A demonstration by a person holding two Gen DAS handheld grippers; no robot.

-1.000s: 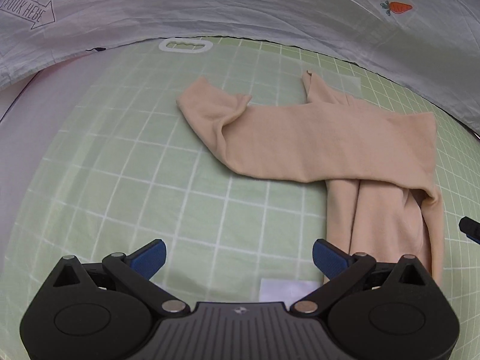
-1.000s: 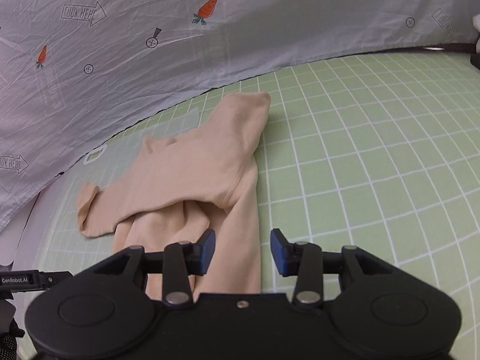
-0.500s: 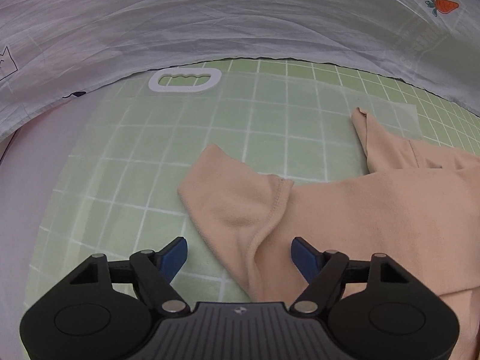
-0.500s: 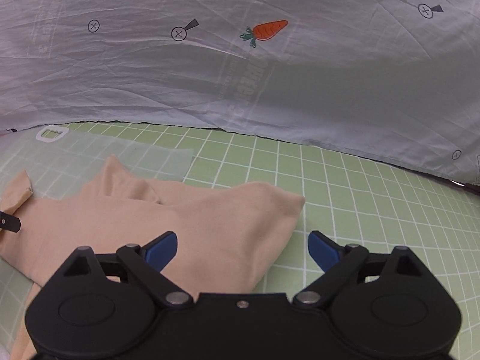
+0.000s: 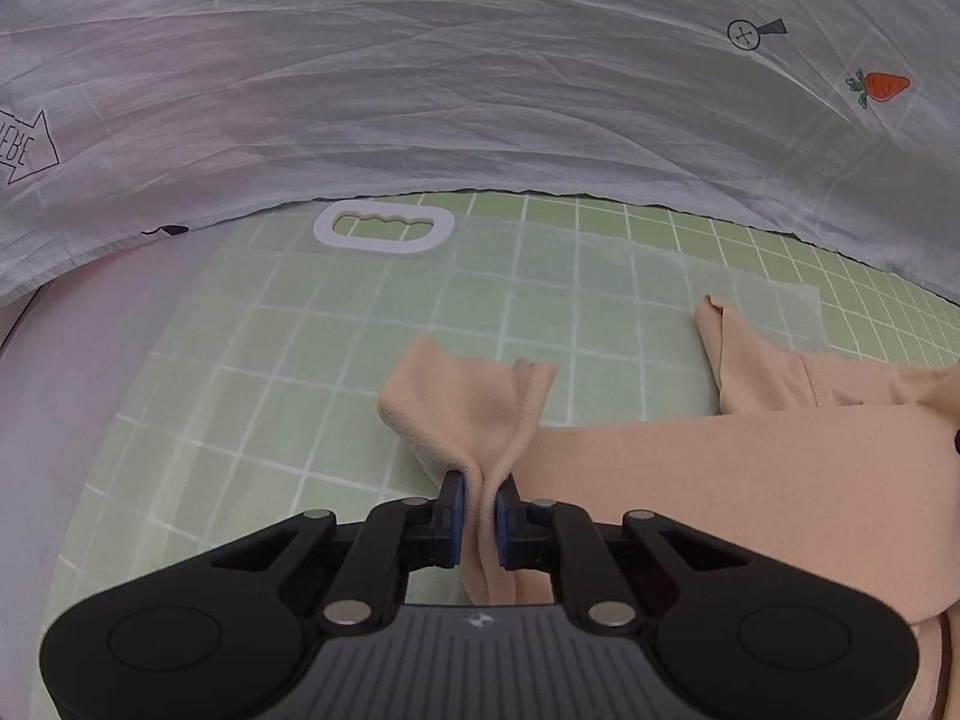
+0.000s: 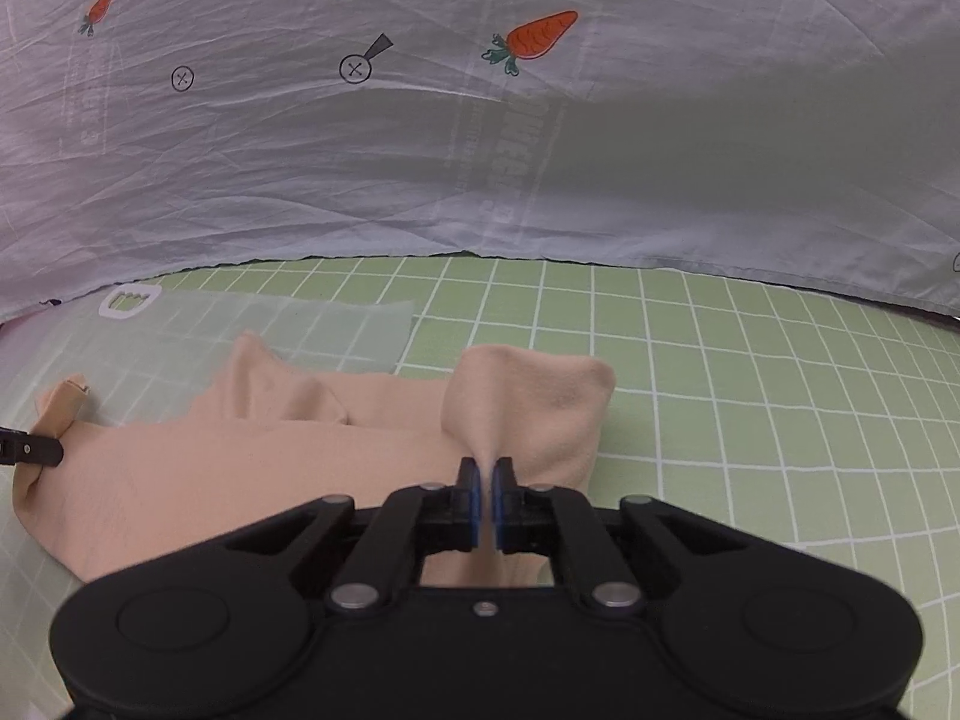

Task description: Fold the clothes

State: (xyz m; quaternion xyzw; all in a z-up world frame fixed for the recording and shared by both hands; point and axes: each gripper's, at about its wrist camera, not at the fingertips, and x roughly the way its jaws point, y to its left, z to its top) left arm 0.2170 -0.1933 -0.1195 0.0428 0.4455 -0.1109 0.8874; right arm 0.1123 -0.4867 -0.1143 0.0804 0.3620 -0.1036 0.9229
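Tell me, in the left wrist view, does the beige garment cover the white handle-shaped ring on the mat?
No, the beige garment lies nearer the camera, and bare green mat separates it from the white ring.

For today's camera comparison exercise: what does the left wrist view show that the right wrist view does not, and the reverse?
Only the left wrist view shows the left gripper pinching one end of the peach garment. Only the right wrist view shows the right gripper pinching the other end, and a large carrot print. Both show the garment, the green grid mat, the white handle cut-out and the grey printed sheet.
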